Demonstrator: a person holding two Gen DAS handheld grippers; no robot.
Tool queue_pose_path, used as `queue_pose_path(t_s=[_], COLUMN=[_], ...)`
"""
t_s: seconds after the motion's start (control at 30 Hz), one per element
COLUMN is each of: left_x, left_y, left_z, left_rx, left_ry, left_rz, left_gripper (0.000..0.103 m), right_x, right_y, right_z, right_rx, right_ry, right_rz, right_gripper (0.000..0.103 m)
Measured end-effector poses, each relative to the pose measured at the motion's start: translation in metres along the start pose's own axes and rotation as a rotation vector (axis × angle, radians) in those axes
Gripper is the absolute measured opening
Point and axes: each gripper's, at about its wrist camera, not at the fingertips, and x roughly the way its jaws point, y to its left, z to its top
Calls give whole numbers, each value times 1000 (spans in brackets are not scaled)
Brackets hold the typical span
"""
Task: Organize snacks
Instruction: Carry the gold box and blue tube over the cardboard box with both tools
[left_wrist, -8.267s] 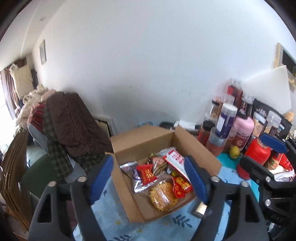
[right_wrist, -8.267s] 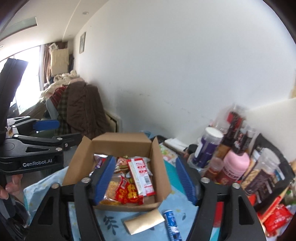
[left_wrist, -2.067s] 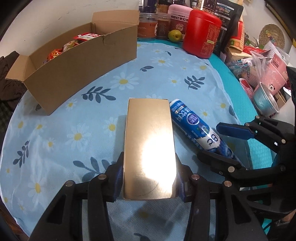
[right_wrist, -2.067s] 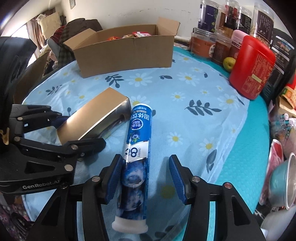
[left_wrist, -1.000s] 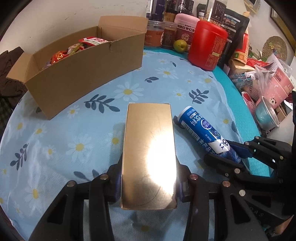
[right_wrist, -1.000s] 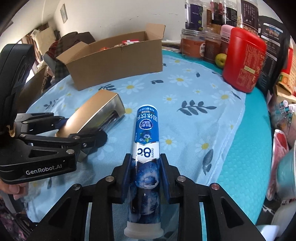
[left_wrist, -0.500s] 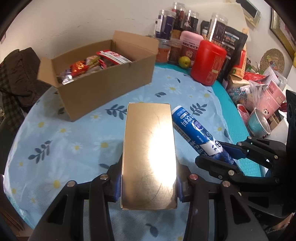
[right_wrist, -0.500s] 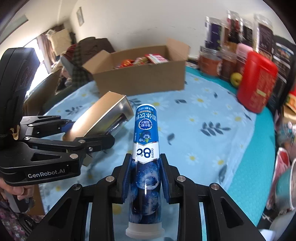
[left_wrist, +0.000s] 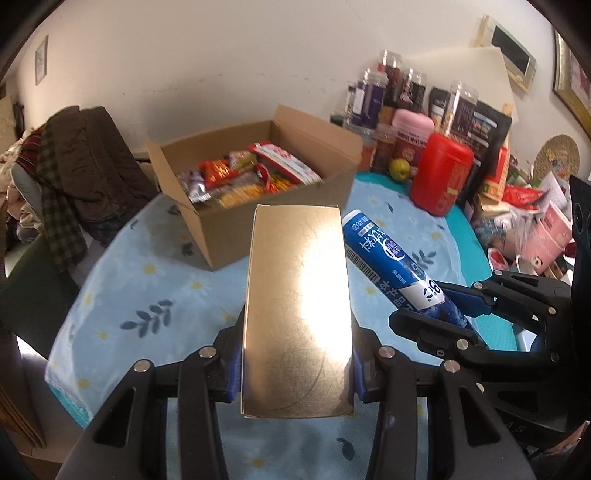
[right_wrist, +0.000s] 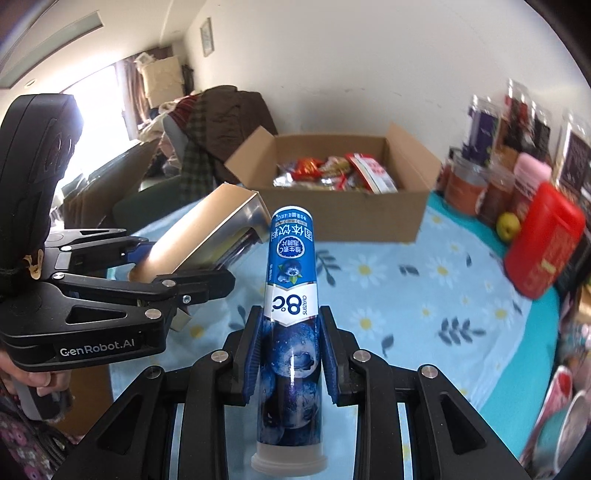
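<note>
My left gripper (left_wrist: 295, 363) is shut on a shiny gold box (left_wrist: 297, 302), held up above the table. My right gripper (right_wrist: 291, 354) is shut on a blue tube (right_wrist: 291, 288) with a white cap at its near end, also off the table. In the left wrist view the blue tube (left_wrist: 391, 262) and right gripper (left_wrist: 454, 314) hang just right of the gold box. Ahead stands an open cardboard box (left_wrist: 255, 184) full of snack packets (left_wrist: 240, 177). The right wrist view shows the cardboard box (right_wrist: 332, 206) straight ahead, the gold box (right_wrist: 207, 229) and left gripper (right_wrist: 162, 266) at left.
A blue daisy-print cloth (left_wrist: 155, 280) covers the round table. Jars, bottles, a red canister (left_wrist: 441, 173) and a green fruit (left_wrist: 399, 168) crowd the far right. Bags and pink cups (left_wrist: 546, 229) lie at the right edge. A chair piled with clothes (left_wrist: 74, 166) stands left.
Both grippers have risen from the table with the gold box and the blue tube and tilted up, so the cardboard box's contents and the back wall now show.
</note>
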Motion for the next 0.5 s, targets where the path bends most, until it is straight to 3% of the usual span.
queue_pose_path(t_s=[0.5], left_x=[-20], left_y=[22], left_z=[64], left_rx=[-4], left_ry=[-139], left_rz=[32], left_gripper=[44], right_x=[-9], right_y=[6], right_z=[72], right_rx=[-85], right_ry=[-123], right_rz=[-30], right_gripper=[28])
